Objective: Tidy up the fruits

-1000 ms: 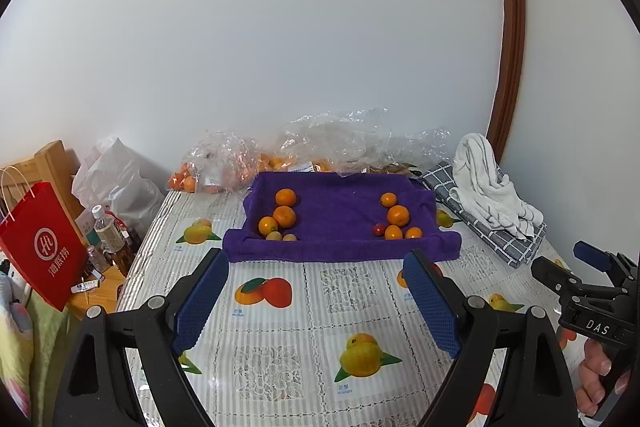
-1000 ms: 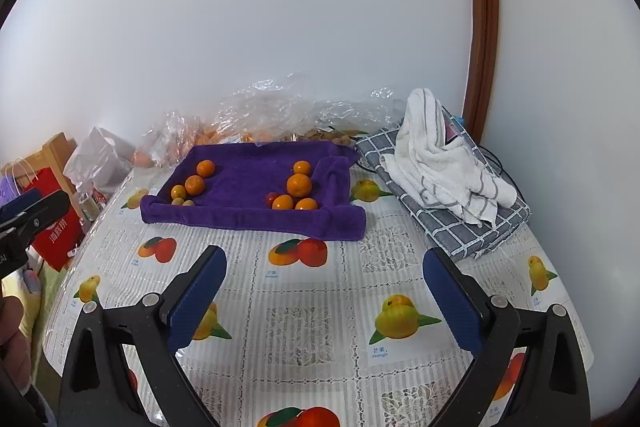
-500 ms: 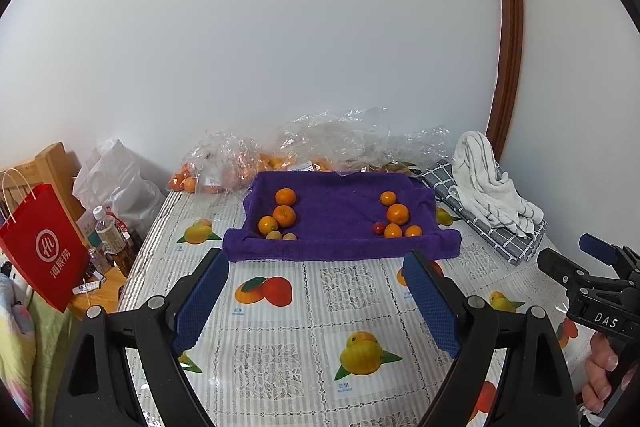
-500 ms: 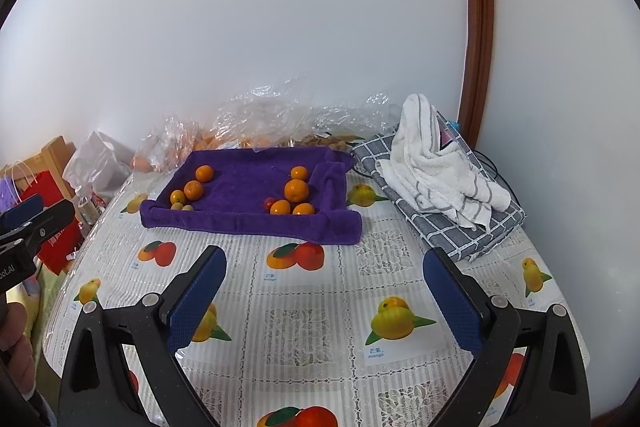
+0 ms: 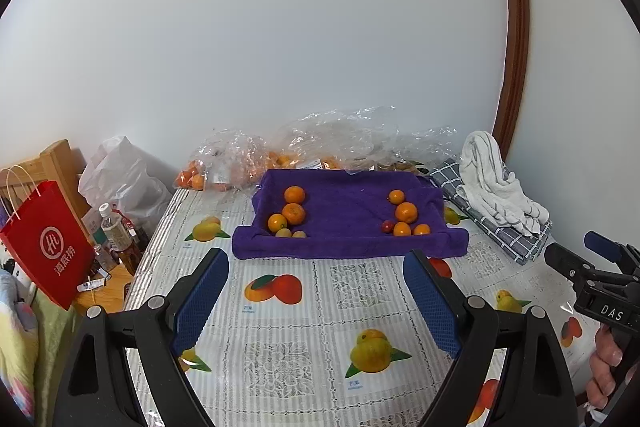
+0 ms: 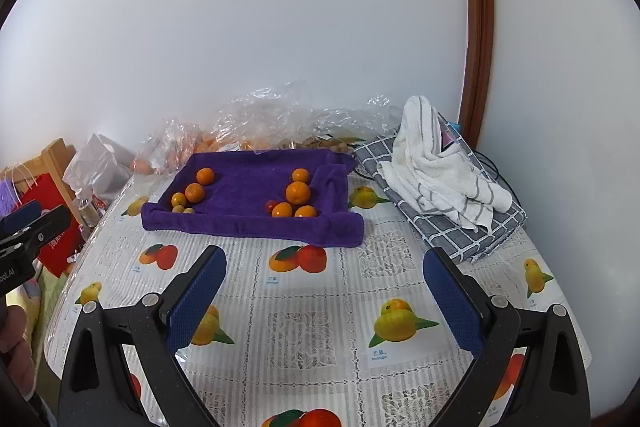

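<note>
So both my grippers are just hanging over the near end of the surface with the fruit-print cover, and everything hinges on the purple towel tray sitting straight ahead and a bit below where they point. My left gripper has its jaws spread wide with nothing between them, same story for my right gripper, wide apart and empty.

The fruit is all inside that purple towel tray, split in two bunches. On the tray's left side there's the left cluster of oranges with a couple of small greenish-brown fruits right at the tray's front wall. On the tray's right side is the right cluster of oranges plus one small red fruit touching that bunch. The tray's long side runs across my view, so the bunches lie side by side, not one behind the other.

From the left camera the tray is roughly centred, with the left bunch nearer that gripper's line. From the right camera the tray sits off to the left of centre, with the right cluster of oranges closest to that gripper. So I reckon each hand takes its own side, reaching forward over the tray's front wall. Both are well short of it now, nothing touching
</note>
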### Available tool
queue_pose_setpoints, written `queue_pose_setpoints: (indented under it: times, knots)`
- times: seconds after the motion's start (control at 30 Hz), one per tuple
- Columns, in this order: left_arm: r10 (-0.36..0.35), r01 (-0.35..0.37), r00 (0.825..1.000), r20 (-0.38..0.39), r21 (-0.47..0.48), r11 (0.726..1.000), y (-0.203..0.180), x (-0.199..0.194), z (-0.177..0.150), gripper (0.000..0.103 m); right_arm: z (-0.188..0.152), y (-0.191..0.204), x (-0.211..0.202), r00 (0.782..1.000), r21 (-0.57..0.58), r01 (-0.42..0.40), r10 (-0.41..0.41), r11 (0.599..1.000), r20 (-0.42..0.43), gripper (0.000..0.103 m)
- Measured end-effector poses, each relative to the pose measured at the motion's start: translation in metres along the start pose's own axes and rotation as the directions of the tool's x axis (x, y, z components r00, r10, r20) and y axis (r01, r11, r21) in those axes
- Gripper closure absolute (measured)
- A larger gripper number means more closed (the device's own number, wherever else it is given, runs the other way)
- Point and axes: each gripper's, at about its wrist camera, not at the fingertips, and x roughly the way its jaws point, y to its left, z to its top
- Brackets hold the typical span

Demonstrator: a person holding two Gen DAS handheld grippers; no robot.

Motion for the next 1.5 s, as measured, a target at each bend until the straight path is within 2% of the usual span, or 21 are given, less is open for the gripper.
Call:
queue_pose_setpoints:
  times: [1.5]
  knots:
    - [0.003,-0.003,1.000,-0.006,-0.016,1.000,0.0095,-0.0007,-0.0008,0.014,-0.0021,0.0074,0.0027,1.000,-0.009,0.004,-0.004,1.000,0.000,0.005]
